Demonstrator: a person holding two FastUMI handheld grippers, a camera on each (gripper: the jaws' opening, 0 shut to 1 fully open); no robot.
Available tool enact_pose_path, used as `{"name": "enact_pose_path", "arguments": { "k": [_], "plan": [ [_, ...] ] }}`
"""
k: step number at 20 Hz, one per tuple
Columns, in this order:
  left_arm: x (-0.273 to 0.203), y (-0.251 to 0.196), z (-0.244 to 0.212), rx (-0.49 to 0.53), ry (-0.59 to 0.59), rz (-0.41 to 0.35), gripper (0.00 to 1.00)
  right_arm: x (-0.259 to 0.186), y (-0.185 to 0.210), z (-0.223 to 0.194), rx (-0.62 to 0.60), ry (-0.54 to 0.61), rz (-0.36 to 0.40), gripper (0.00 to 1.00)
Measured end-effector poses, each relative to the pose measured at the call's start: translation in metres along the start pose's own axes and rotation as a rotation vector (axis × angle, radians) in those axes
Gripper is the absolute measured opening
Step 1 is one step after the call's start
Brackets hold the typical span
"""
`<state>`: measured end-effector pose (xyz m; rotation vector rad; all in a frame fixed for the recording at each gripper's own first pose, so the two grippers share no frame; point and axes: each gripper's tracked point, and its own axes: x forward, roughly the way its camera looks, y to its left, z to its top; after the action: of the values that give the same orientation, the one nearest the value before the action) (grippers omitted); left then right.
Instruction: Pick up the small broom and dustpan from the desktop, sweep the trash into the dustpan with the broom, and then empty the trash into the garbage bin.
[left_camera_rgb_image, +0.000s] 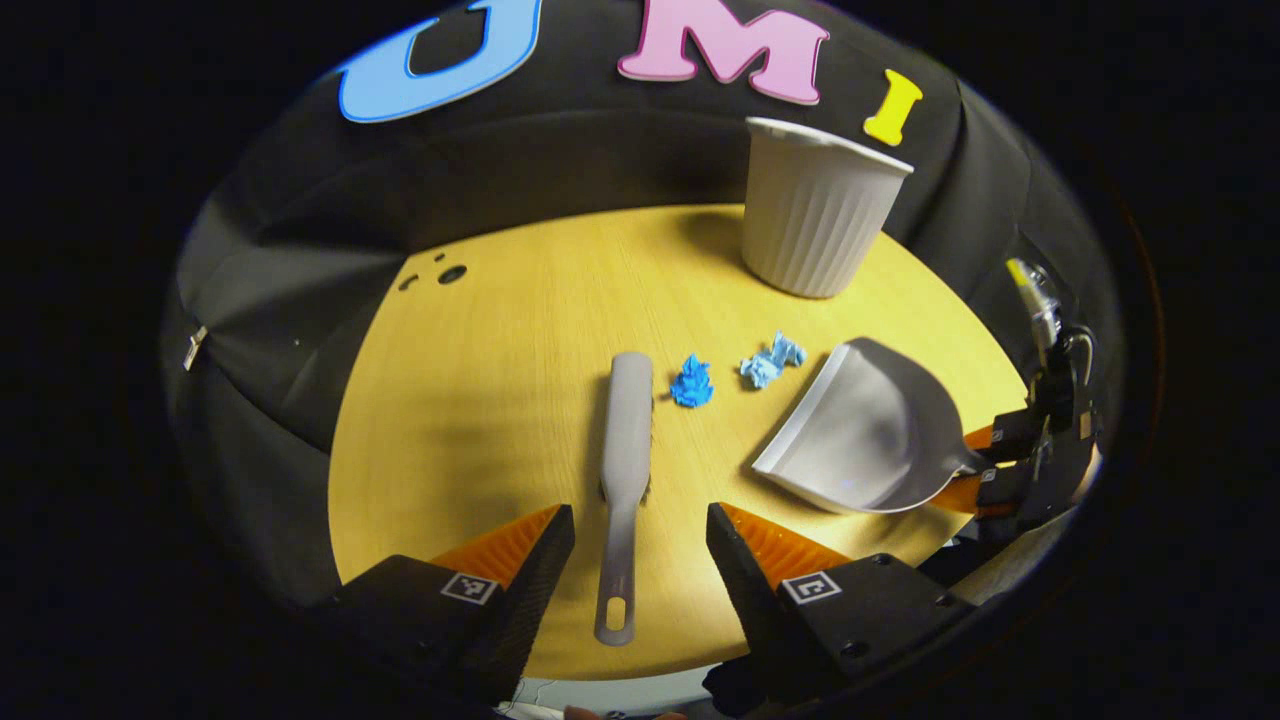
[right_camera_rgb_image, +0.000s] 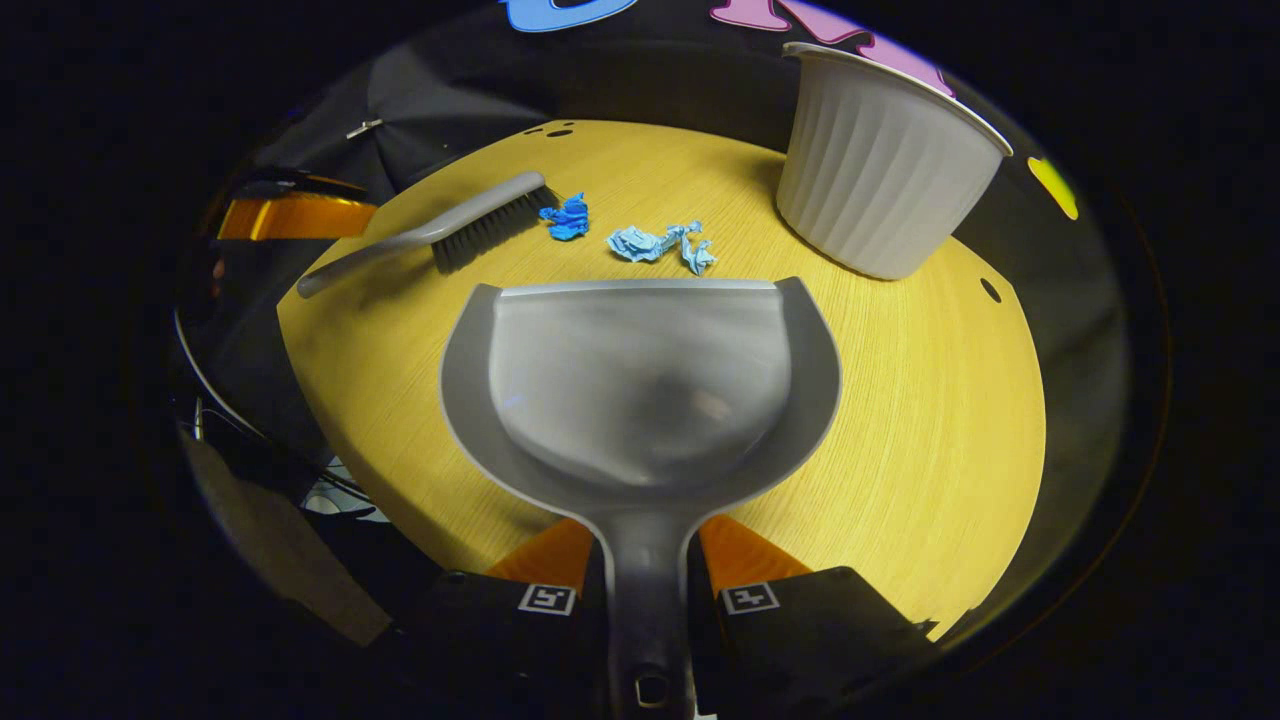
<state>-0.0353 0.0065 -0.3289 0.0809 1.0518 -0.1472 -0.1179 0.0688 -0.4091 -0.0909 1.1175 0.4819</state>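
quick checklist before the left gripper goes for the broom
1. Left gripper open wide enough: ok.
2. Broom handle lined up between its fingers: ok; fingers not yet closed on it.
3. Right gripper shut on the dustpan handle: ok.
4. Dustpan mouth facing the paper scraps: ok.
5. Scraps on the table between broom and dustpan: ok.
6. Bin upright and within reach: upright ok, reach cannot tell.

My left gripper view looks forward over the counter (left_camera_rgb_image: 480, 400) from its near edge, raised. My right gripper view sits lower, close to the dustpan (right_camera_rgb_image: 640, 390). Both share broom (left_camera_rgb_image: 627, 470), paper scraps (left_camera_rgb_image: 692, 382), bin (left_camera_rgb_image: 815, 205).
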Motion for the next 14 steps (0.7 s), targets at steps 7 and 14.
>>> {"name": "enact_pose_path", "arguments": {
  "k": [7, 14],
  "plan": [
    [0.049, 0.008, -0.018, 0.001, 0.152, -0.005, 0.83, -0.005, -0.025, 0.005, -0.086, 0.014, 0.032, 0.38],
    [0.077, 0.020, -0.033, 0.021, 0.261, 0.035, 0.34, 0.003, -0.041, 0.015, -0.099, 0.028, 0.060, 0.38]
  ]
}}
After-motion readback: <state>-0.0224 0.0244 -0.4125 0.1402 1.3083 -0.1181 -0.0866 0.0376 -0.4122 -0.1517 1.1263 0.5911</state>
